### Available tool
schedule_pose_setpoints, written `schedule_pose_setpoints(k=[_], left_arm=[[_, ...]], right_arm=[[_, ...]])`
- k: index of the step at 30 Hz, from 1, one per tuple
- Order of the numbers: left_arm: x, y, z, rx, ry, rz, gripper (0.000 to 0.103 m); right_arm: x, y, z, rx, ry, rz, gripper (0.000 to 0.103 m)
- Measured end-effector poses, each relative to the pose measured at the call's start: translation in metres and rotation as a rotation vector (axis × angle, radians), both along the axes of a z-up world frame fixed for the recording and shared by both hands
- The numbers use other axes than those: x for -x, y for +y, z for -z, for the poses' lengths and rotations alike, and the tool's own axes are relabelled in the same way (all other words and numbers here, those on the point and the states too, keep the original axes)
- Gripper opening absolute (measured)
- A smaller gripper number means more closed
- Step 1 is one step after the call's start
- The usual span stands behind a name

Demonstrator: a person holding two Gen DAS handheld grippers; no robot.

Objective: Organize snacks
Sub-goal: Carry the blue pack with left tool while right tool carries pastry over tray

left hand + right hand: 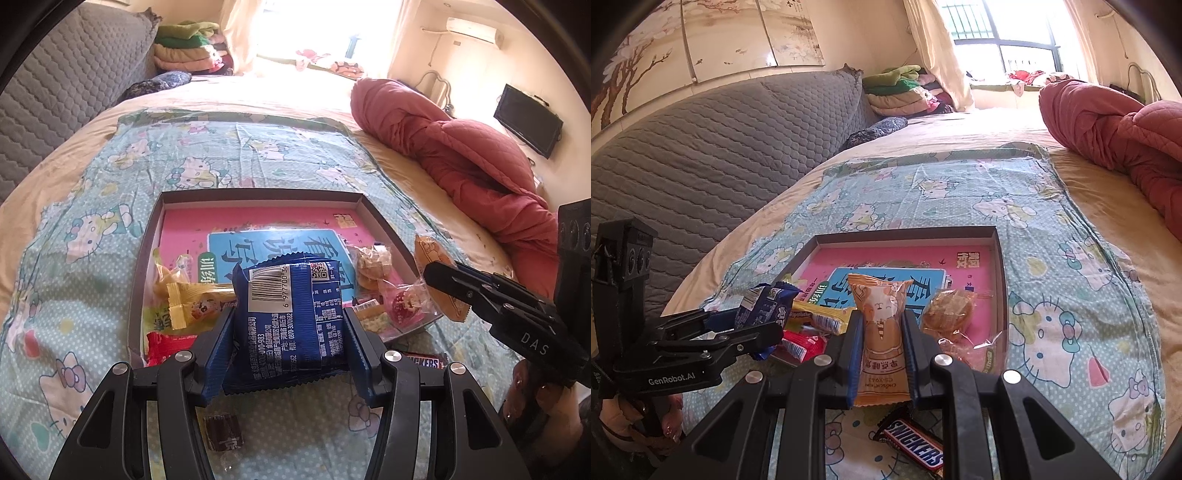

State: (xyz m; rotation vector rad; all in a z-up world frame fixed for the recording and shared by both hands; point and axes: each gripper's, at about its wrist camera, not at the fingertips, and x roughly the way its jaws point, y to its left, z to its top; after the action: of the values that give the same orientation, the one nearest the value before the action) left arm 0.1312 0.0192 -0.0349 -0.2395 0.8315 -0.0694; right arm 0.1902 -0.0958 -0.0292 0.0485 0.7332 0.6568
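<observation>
Left claw [290,325] clamped on blue snack packet [288,314], right claw [882,332] gripping orange cake packet [881,325], both above shallow box [147,258] of snacks, Snickers bar [912,446] on bed.

Your left gripper [291,343] is matte black, with ribbed blue pads on its fingers [218,347] and round silver screws on the linkage just behind them. Your right gripper [882,347] matches it; white "DAS" and "GenRobot.AI" lettering marks the bodies behind the claws.
</observation>
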Motion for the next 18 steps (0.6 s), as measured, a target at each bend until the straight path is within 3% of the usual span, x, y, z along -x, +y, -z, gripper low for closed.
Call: schedule_pose_setpoints(k=[18], left_arm=[[-0.022,-0.005,0.012,-0.008,0.017,0.025,0.058]], right_arm=[[-0.015,0.009,0.009,0.022,0.009,0.007,0.021]])
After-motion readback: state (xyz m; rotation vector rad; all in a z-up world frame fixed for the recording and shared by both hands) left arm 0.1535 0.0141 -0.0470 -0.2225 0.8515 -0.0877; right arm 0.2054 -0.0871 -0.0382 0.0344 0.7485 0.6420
